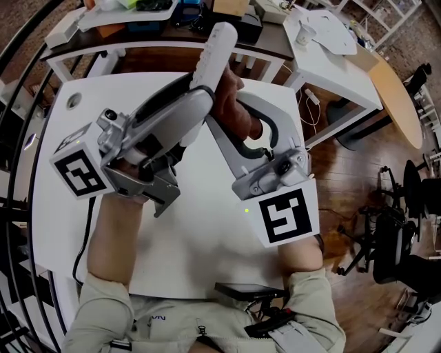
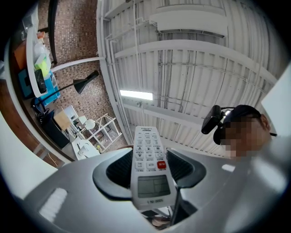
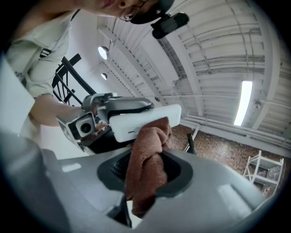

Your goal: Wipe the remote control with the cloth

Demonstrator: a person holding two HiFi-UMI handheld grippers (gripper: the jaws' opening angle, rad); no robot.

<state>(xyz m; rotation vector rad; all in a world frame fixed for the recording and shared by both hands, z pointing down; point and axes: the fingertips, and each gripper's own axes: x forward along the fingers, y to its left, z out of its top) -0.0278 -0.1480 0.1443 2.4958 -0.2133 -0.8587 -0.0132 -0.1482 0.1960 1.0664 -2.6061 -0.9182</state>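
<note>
A white remote control (image 1: pixel 215 55) with a small screen and a red button (image 2: pixel 148 164) is held up off the white table (image 1: pixel 207 248), tilted upward. My left gripper (image 2: pixel 149 175) is shut on its lower end. My right gripper (image 3: pixel 146 170) is shut on a brown cloth (image 3: pixel 148 159). The cloth's upper fold touches the back of the remote (image 3: pixel 145 119). From the head, the cloth (image 1: pixel 231 103) shows beside the remote's middle, just right of it, with my right gripper (image 1: pixel 238 114) behind it and my left gripper (image 1: pixel 200 103) on the remote.
Beyond the table's far edge stands a desk with boxes and clutter (image 1: pixel 158 17). A second white table (image 1: pixel 331 41) lies at the upper right. A black phone-like object (image 1: pixel 248 291) rests at the table's near edge. A black cable (image 1: pixel 84 234) runs along the left.
</note>
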